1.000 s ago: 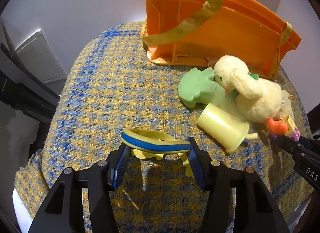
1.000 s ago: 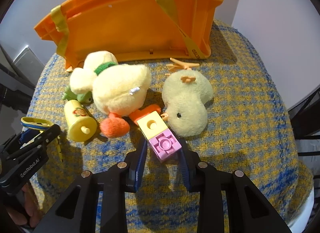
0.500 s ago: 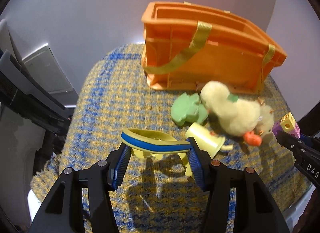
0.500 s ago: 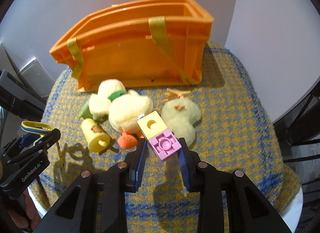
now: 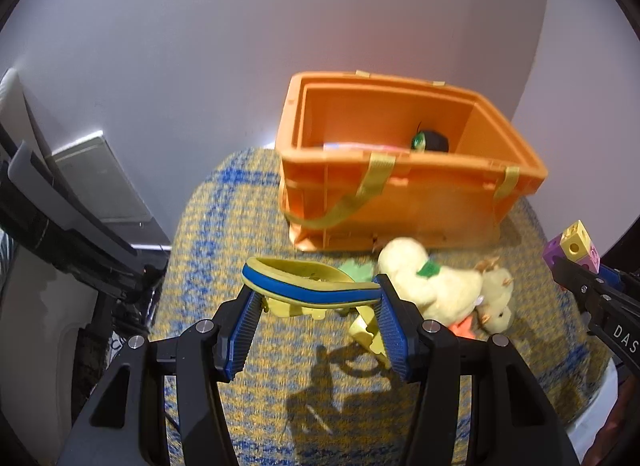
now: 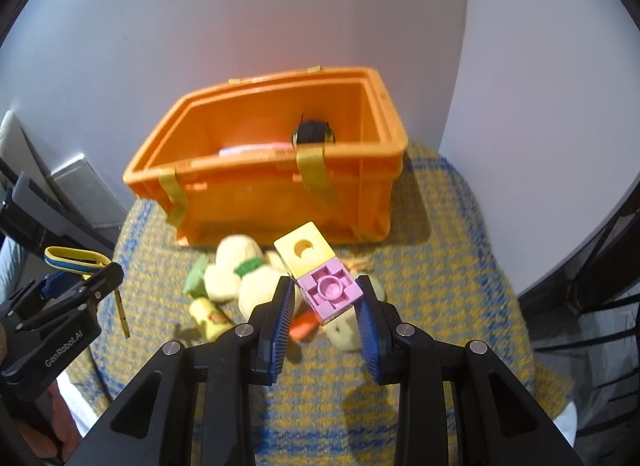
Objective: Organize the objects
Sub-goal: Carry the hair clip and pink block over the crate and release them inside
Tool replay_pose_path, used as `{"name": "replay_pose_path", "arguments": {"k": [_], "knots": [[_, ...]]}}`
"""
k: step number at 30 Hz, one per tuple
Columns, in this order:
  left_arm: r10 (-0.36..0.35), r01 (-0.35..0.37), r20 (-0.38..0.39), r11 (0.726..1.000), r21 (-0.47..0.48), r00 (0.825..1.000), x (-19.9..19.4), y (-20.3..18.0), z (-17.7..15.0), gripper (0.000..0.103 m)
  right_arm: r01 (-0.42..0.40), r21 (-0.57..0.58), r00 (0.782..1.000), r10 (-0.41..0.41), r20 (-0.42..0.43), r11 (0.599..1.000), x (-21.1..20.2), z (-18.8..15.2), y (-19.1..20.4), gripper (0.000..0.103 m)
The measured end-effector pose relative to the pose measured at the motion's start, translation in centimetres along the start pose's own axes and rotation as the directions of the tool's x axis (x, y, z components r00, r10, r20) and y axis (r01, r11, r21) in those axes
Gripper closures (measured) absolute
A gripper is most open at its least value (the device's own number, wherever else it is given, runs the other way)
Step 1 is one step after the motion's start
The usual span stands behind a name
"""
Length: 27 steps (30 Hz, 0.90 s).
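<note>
My left gripper is shut on a yellow and blue toy sandal, held high above the table. My right gripper is shut on a pink and yellow block stack, also held high; it shows in the left wrist view too. An orange crate with yellow straps stands at the back, with a dark toy and something pink inside. Below lie a yellow plush duck, a smaller plush chick, a green toy and a yellow cylinder toy.
The table has a blue and yellow woven cloth. Grey walls stand close behind the crate. Dark furniture and a grey panel are at the left. A dark metal frame is at the right.
Both grippers have risen well above the table with their toys. The crate's inside has come into view, and the toys on the cloth look smaller and farther.
</note>
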<state>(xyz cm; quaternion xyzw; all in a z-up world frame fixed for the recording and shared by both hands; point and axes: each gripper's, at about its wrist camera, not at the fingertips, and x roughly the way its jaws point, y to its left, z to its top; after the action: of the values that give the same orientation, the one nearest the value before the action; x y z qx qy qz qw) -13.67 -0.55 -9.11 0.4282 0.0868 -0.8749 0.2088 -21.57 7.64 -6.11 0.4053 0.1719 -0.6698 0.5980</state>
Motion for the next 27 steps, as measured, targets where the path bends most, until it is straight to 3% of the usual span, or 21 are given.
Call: {"name": "replay_pose_path", "arguments": {"k": [16,27], "knots": [[-0.01,0.009,0.092,1.0,0.019,0.996,-1.9,-0.5,6.7,0.049,0.006,-0.007,0.994,-0.005,0.113,1.0,-2.7,6.1,-0.1,0.072],[-0.018,0.013,0.109,0.999,0.043,0.994,-0.3,-0.9,11.2,0.048,0.0,-0.011,0.991,0.002,0.135,1.0,-1.4,10.8,-0.1,0.072]]}}
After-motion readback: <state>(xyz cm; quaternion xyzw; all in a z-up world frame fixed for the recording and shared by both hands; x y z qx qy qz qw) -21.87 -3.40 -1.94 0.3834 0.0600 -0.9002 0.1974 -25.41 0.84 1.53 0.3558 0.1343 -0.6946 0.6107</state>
